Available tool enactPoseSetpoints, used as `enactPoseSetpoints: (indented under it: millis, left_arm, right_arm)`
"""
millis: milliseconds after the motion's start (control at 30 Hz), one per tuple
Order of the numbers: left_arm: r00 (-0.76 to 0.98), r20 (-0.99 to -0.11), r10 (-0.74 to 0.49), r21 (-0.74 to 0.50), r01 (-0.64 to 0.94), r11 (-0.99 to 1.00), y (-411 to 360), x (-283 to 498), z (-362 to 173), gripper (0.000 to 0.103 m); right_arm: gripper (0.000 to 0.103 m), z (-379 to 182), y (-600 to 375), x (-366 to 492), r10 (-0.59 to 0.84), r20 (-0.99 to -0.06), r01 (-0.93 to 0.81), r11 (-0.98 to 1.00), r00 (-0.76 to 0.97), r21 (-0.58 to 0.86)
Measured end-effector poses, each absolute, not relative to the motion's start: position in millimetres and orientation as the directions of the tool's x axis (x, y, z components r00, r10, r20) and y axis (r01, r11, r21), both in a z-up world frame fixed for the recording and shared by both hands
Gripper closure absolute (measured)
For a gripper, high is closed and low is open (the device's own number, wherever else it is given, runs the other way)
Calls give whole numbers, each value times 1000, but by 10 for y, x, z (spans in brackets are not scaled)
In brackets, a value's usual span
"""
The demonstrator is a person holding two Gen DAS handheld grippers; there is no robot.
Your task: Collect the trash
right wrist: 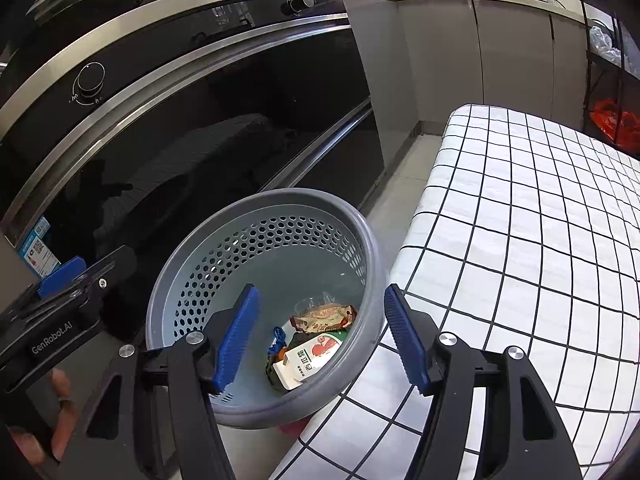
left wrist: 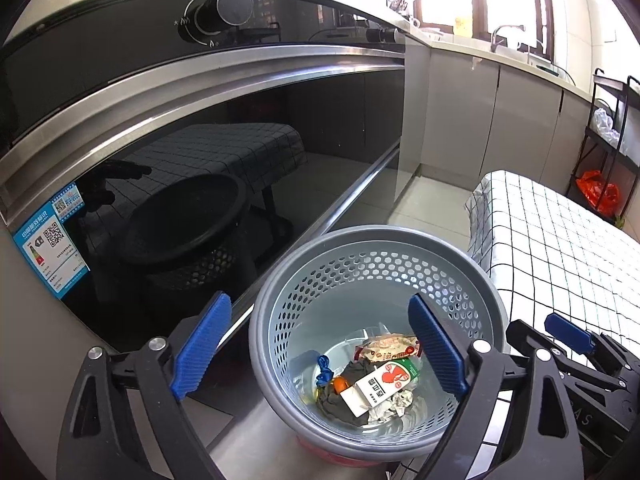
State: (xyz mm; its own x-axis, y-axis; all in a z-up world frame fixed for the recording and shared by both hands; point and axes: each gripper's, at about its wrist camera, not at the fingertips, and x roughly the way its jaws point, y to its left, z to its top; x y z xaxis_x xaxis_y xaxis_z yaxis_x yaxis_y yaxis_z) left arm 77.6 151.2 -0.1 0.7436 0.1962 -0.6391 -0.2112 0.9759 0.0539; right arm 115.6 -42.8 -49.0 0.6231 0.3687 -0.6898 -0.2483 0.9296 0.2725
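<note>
A grey perforated trash basket (left wrist: 280, 304) stands on the floor between the oven front and the table; it also shows in the right wrist view (right wrist: 200, 276). Inside lie a white and red carton (left wrist: 384, 386) (right wrist: 310, 356), a crumpled snack wrapper (left wrist: 386, 346) (right wrist: 324, 316), a blue scrap (left wrist: 323, 370) (right wrist: 278, 336) and dark crumpled trash (left wrist: 340, 404). My left gripper (left wrist: 320, 348) is open and empty above the basket. My right gripper (right wrist: 320, 340) is open and empty above the basket's right side. The right gripper's body shows in the left wrist view (left wrist: 572, 344), and the left gripper's in the right wrist view (right wrist: 60, 296).
A black glass oven front (left wrist: 200, 152) (right wrist: 200, 120) with a steel handle and knob (left wrist: 234, 6) stands to the left. A table with a white checked cloth (left wrist: 560, 248) (right wrist: 520, 240) stands to the right. Grey cabinets (left wrist: 480, 112) and a black rack with an orange bag (left wrist: 598, 194) lie beyond.
</note>
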Motion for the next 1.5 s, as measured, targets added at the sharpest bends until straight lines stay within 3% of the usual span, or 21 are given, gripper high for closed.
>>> enactPoseSetpoints:
  millis: [267,1500]
  left_arm:
    - [749,-630,206,61,-217,974,1511,758,26,7]
    - [798,-560,225,44,-242,969,1511,616,186,6]
  right_arm:
    - [37,-473,-393,1134,357,-688,-246,934,632,259]
    - [33,-331,-487,1016,356,-642,-243,934,680,261]
